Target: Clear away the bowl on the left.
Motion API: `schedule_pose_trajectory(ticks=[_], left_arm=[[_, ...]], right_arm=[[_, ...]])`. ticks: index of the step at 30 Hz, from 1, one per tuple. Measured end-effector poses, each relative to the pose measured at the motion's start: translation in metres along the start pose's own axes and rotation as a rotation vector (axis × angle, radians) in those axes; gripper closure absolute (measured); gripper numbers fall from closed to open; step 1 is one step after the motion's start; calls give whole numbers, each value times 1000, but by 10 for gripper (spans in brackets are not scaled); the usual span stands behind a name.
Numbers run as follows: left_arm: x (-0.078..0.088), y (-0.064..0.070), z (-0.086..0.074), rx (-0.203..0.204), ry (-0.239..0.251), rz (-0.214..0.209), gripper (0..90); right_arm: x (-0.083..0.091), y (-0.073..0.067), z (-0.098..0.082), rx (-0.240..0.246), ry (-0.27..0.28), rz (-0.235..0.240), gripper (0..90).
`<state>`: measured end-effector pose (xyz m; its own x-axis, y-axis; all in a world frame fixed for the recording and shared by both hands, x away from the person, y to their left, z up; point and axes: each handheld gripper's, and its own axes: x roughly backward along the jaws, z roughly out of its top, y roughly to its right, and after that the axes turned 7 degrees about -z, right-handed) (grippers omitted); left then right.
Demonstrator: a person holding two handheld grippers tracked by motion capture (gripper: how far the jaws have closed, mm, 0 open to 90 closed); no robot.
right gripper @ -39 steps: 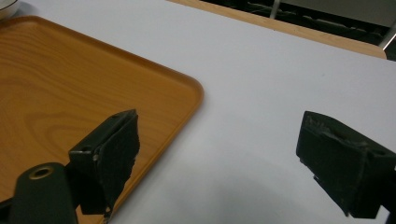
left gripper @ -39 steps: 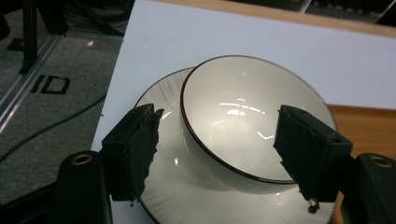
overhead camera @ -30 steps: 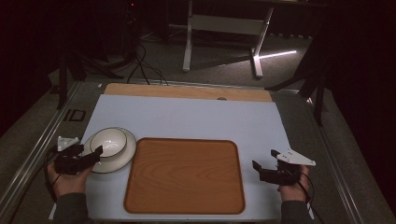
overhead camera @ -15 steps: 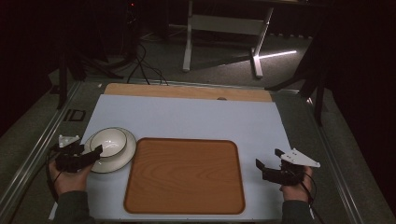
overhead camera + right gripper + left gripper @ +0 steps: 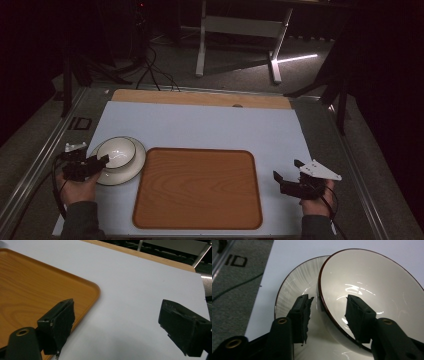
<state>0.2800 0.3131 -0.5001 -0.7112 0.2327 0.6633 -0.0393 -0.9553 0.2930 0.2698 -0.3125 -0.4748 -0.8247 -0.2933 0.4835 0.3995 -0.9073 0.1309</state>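
Your left gripper (image 5: 328, 312) straddles the near rim of the white bowl (image 5: 372, 290); one jaw sits inside the bowl, the other outside over the plate (image 5: 292, 287) beneath it; the jaws have just been closing, yet a gap shows at the outer pad, so the rim is between them and not yet clamped. In the high view the bowl (image 5: 117, 150) rests on the plate (image 5: 131, 170) at the left of the blue mat (image 5: 210, 125), just beside the wooden tray (image 5: 197, 187). Your right gripper (image 5: 286, 182) hovers right of the tray, jaws spread wide and empty.
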Motion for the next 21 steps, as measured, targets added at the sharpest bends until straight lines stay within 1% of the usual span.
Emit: schedule_pose_trajectory(ticks=[3,4,5,7,11,15,16,18,19,20,21], left_arm=[[-3,-1,0,19,-11,-6,583],[-5,-2,0,32,-27,-5,597],[-6,-2,-1,35,-31,-7,614],[-7,-3,-1,44,-48,5,624],[-10,-9,-4,91,-83,-6,630],[-10,-15,-6,161,-76,-60,652],[-10,-17,-6,175,-77,-66,652],[-9,-20,-7,197,-80,-74,689],[-9,-21,-8,217,-75,-82,710],[-9,-21,-8,217,-75,-82,731],[-9,-25,-9,244,-72,-98,731]], right_arm=[[0,0,0,3,2,-1,132],[0,0,0,4,3,-3,132],[1,0,0,1,7,-8,132],[2,1,0,-5,14,-11,132],[2,1,0,-2,14,-12,133],[2,0,0,4,10,-13,133],[2,0,0,4,10,-13,133],[2,0,0,5,11,-13,133],[2,0,0,6,10,-13,133],[2,0,0,6,10,-13,133],[2,-1,0,7,9,-13,133]])
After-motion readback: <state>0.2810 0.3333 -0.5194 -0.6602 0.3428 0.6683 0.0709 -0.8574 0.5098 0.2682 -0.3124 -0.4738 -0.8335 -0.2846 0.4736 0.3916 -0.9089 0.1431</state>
